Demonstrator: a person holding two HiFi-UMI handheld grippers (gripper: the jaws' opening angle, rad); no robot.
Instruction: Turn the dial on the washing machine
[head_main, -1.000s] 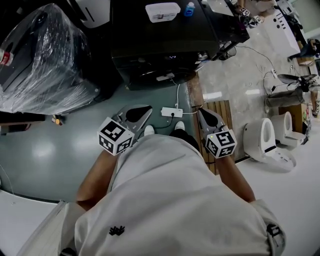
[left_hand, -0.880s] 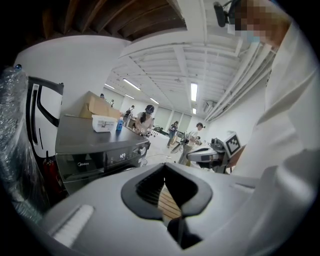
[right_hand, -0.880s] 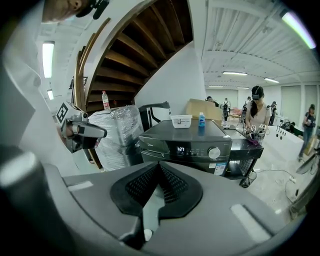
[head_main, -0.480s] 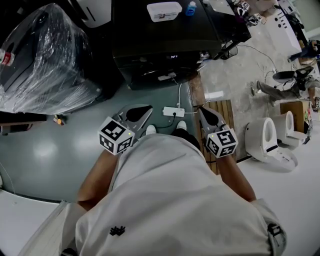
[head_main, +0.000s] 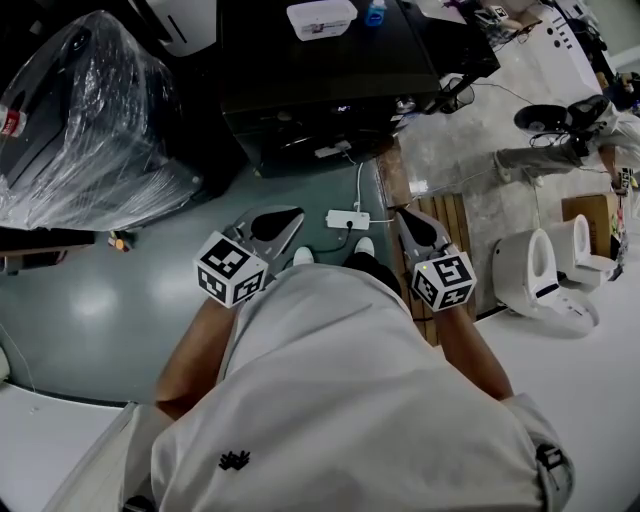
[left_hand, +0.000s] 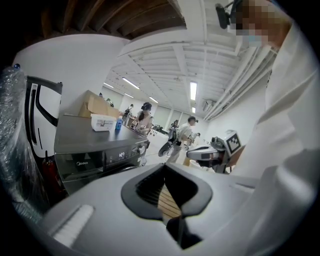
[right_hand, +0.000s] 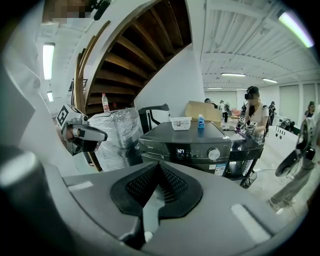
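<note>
The dark grey washing machine (right_hand: 170, 137) stands at twelve o'clock from the person, well apart from both hands. Its round silver dial (right_hand: 214, 154) sits at the three o'clock end of the front panel, and nothing touches it. The left gripper (head_main: 285, 222) and the right gripper (head_main: 408, 224) both have their jaws clenched on nothing. The dial may be waiting for its turn, or may already have been turned.

The dark boxy washing machine (head_main: 320, 90) stands ahead of the person, its round silver dial (right_hand: 214, 154) at the right of its front panel, with a white plastic box (head_main: 320, 20) and a small blue bottle (head_main: 376, 14) side by side on top. A bulky load in clear plastic film (head_main: 90, 120) stands to its left. On the floor before it lies a white power strip (head_main: 347, 218), with a slatted wooden mat (head_main: 445, 225) and two white toilets (head_main: 522, 272) further right.
</note>
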